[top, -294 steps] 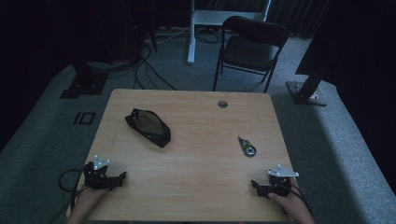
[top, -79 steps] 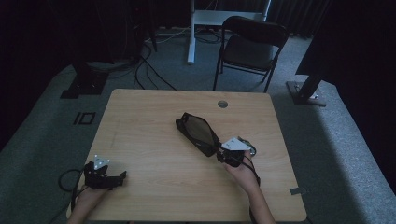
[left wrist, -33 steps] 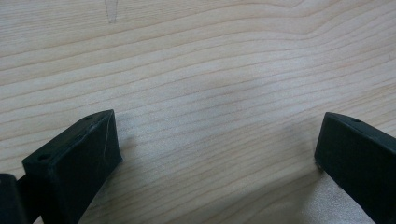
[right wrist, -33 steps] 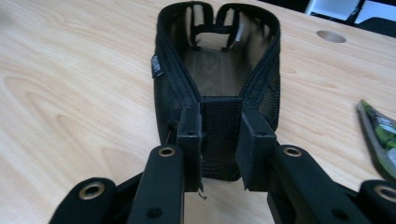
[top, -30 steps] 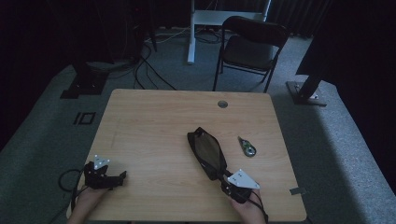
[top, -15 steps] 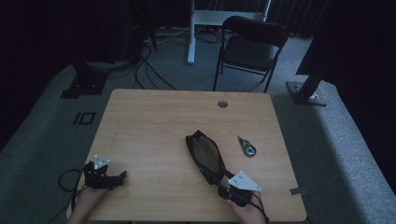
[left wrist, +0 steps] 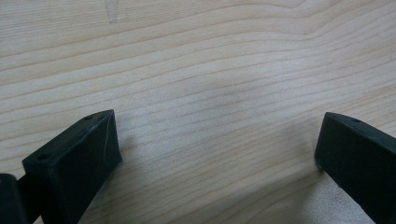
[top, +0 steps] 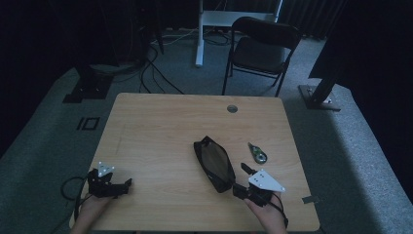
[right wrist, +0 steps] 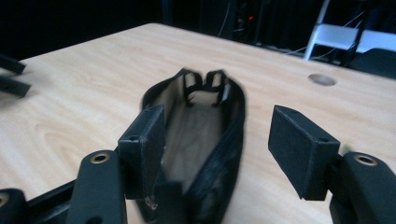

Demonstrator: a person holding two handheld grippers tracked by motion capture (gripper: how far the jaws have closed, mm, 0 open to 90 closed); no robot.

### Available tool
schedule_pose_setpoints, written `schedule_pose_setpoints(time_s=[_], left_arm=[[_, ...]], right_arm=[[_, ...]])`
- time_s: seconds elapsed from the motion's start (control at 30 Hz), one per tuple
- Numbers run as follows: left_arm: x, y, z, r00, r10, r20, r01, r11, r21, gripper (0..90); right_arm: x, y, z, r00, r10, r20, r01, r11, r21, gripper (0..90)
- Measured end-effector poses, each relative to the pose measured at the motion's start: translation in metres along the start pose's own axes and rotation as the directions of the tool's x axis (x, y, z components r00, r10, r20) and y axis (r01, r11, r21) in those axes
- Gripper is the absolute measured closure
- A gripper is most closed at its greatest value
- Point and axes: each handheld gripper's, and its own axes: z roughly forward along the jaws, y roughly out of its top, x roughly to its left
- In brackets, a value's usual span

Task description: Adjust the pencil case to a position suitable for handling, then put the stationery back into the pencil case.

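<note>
A black mesh pouch (top: 214,163) lies on the wooden table (top: 160,122), right of centre, its mouth open upward. My right gripper (top: 239,179) sits at the pouch's near end, by the front right edge. In the right gripper view the pouch (right wrist: 201,116) lies between the jaws of my right gripper (right wrist: 219,140). The jaws have just been opening: the right pad stands clear of the fabric and the left pad sits at the rim. My left gripper (top: 124,185) rests at the front left, and in its own view my left gripper (left wrist: 219,140) is open over bare wood.
A small silver and green object (top: 257,153) lies right of the pouch. A round cable hole (top: 232,108) sits near the table's far edge. A folding chair (top: 263,44) stands behind the table, with stands and cables on the floor.
The right gripper carried the pouch from the back left to the front right of the table. It has now opened off the pouch and lifted slightly. The left gripper stayed put.
</note>
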Motion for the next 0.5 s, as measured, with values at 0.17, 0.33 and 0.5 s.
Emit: schedule_pose_setpoints(time_s=[0.17, 0.33, 0.5], left_arm=[[0.000, 0.000, 0.000, 1.0000, 0.000, 0.000, 0.000, 1.0000, 0.000, 0.2], [0.000, 0.000, 0.000, 1.0000, 0.000, 0.000, 0.000, 1.0000, 0.000, 0.2], [0.000, 0.000, 0.000, 1.0000, 0.000, 0.000, 0.000, 1.0000, 0.000, 0.2]], right_arm=[[-0.022, 0.008, 0.002, 0.9996, 0.009, 0.028, -0.009, 1.000, -0.002, 21.9], [-0.038, 0.008, 0.005, 0.9988, 0.008, 0.048, -0.008, 1.000, 0.001, 15.5], [-0.061, 0.005, 0.014, 0.9946, 0.014, 0.103, -0.019, 0.999, 0.050, 12.9]])
